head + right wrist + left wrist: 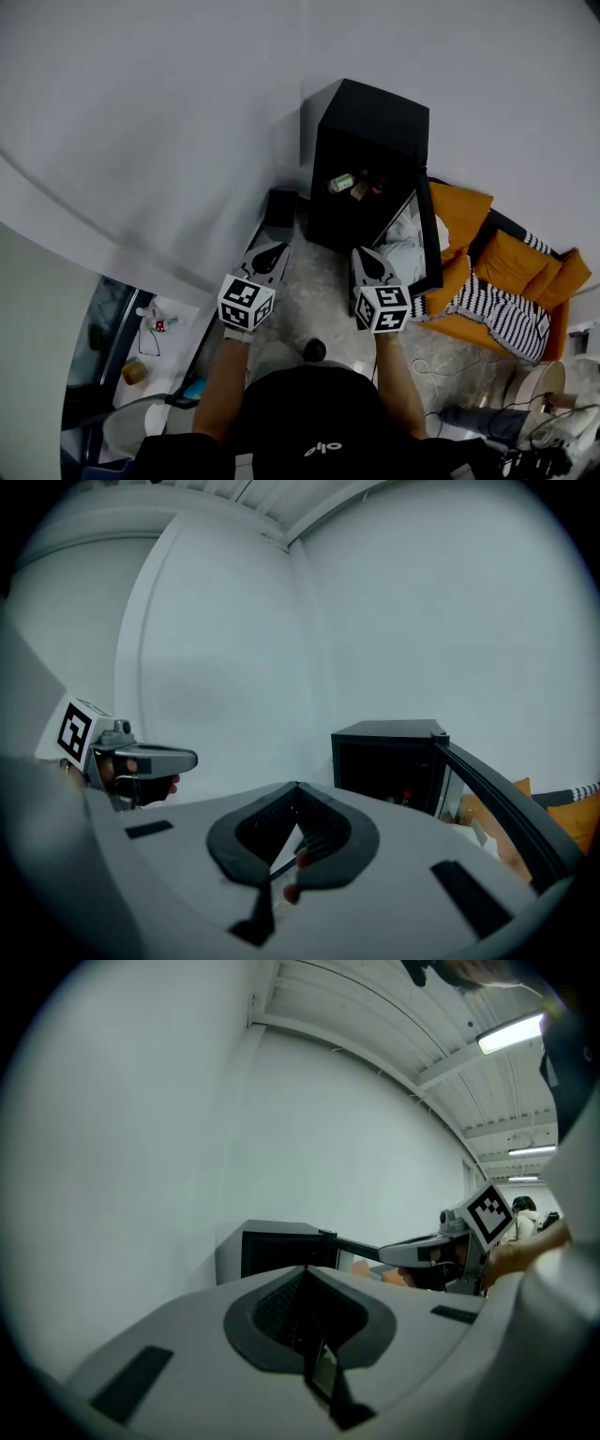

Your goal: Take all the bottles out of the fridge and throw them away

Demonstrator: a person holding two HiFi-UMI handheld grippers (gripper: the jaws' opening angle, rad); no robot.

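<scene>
Fridge point(370, 141) is found in the upper middle of the head view. It's a small black one, set on the floor point(319, 300) against the white wall point(169, 112), with its door point(428, 230) swung open toward the right of the frame. The bottles are not out yet. A green bottle point(341, 183) can be made out inside, lying tilted on a shelf near the front. Something with a red bit point(377, 186) is parked just right of it. The inside is so dark that no count can be given.

The left claw point(267, 251) and right claw point(367, 255) are both clenched, with nothing gripped in either. They are pointed at the fridge from just below it in the frame.

What could go wrong, as a guess:
- Neither claw can grab until it's opened, so a bottle could get shoved deeper instead.
- The green bottle is on its side, so it could be rolled off the shelf by a nudge.
- The right claw is close to the door edge, so the door could be clipped and swung.
- A dark box point(279, 206) is seen just left of the fridge. Whether it's the bin can't be told.
</scene>
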